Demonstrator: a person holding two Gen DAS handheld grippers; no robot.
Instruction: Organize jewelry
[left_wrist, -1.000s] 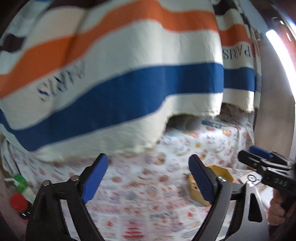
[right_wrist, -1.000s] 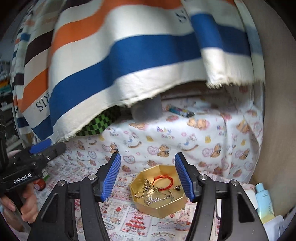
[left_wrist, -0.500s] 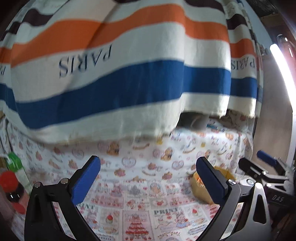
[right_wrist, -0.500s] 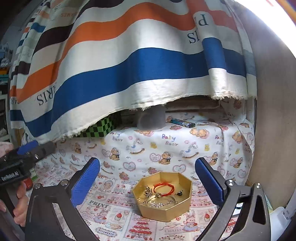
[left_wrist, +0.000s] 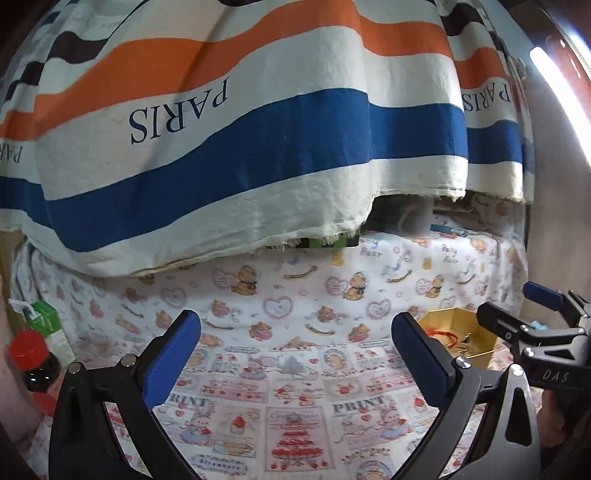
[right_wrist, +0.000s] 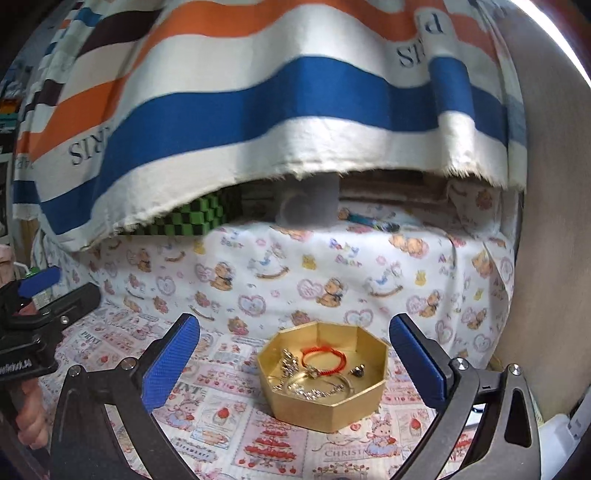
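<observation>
A gold octagonal box (right_wrist: 354, 400) sits on the printed cloth, straight ahead of my right gripper (right_wrist: 295, 365). Inside lie a red cord bracelet (right_wrist: 325, 360), a silver chain (right_wrist: 314, 387) and a small dark charm (right_wrist: 358, 371). My right gripper is open and empty, held above the cloth short of the box. My left gripper (left_wrist: 295, 354) is open and empty over bare cloth; the box (left_wrist: 476, 343) shows at its right, partly behind its right finger. The right gripper also shows in the left wrist view (left_wrist: 517, 314).
A striped PARIS cloth (left_wrist: 258, 129) hangs low over the back. A green checkered box (right_wrist: 199, 218), a grey cylinder (right_wrist: 310, 206) and a blue lighter (right_wrist: 369, 219) sit on the raised ledge. A red-capped bottle (left_wrist: 33, 358) and green carton (left_wrist: 48, 325) stand left. A wall (right_wrist: 546, 258) is right.
Both grippers have opened wider and pulled back and up. The gold box now sits lower and more fully in the right wrist view.
</observation>
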